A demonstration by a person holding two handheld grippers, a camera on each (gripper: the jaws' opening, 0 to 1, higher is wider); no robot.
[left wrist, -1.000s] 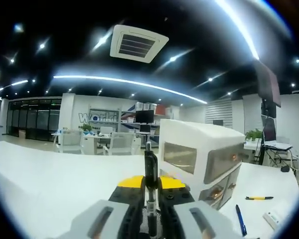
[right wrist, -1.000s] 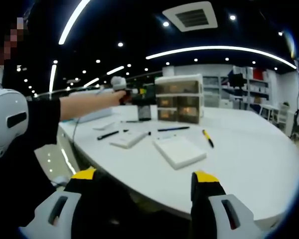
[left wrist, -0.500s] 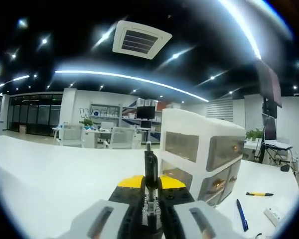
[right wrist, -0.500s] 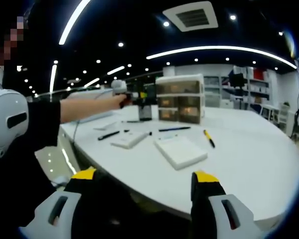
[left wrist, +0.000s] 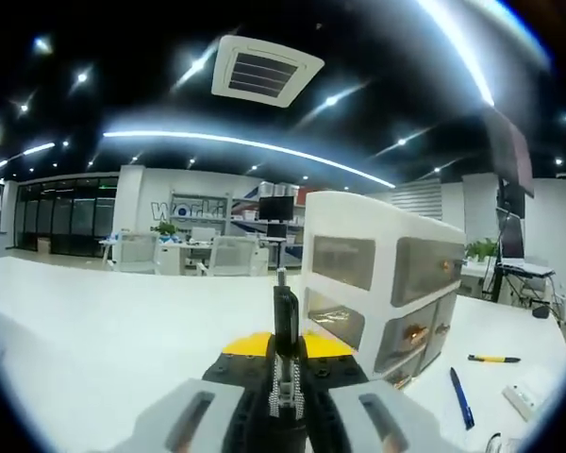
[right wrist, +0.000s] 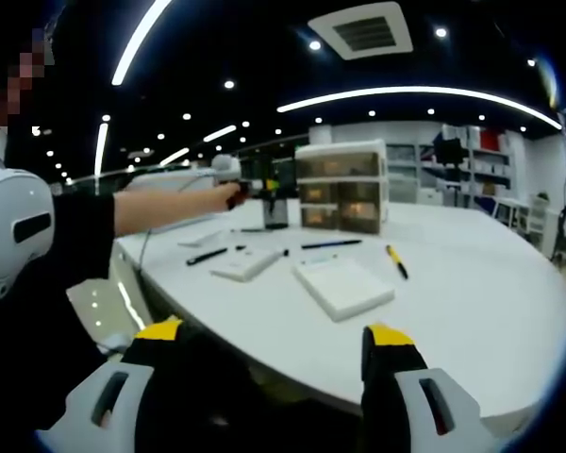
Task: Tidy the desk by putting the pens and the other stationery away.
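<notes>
Left gripper view, low centre: the left gripper (left wrist: 285, 396), its grey jaws tipped in yellow, is clamped on a slim black pen (left wrist: 284, 326) that stands upright between them, raised just beside the white plastic drawer cabinet with smoky translucent drawer fronts (left wrist: 382, 293) at centre right. The step in hand looks to be carrying this pen to its storage; the next move probably calls for lining the pen up over a container, perhaps the small dark cup-like holder (right wrist: 274, 212) seen in the right gripper view just left of the cabinet, though its exact form is too small to tell. At lower right of the left gripper view a blue pen (left wrist: 461, 399) and a yellow-and-black pen (left wrist: 493, 359) lie on the white desk (left wrist: 94, 349), apart from each other, with a pale oblong item (left wrist: 529, 400) near the edge. Right gripper view, bottom: the right gripper (right wrist: 274, 373) hangs with its jaws spread wide and holding nothing, off the near edge of the desk. Across the middle of that frame lie a white rectangular pad (right wrist: 341, 286), a smaller white flat item (right wrist: 242, 264), a black pen (right wrist: 205, 256) and more pens, so much of the tidying appears still to be done. Beyond is an open office with a black ceiling, strip lights, a ceiling air vent (left wrist: 265, 70) at upper centre, shelving and distant workstations.
</notes>
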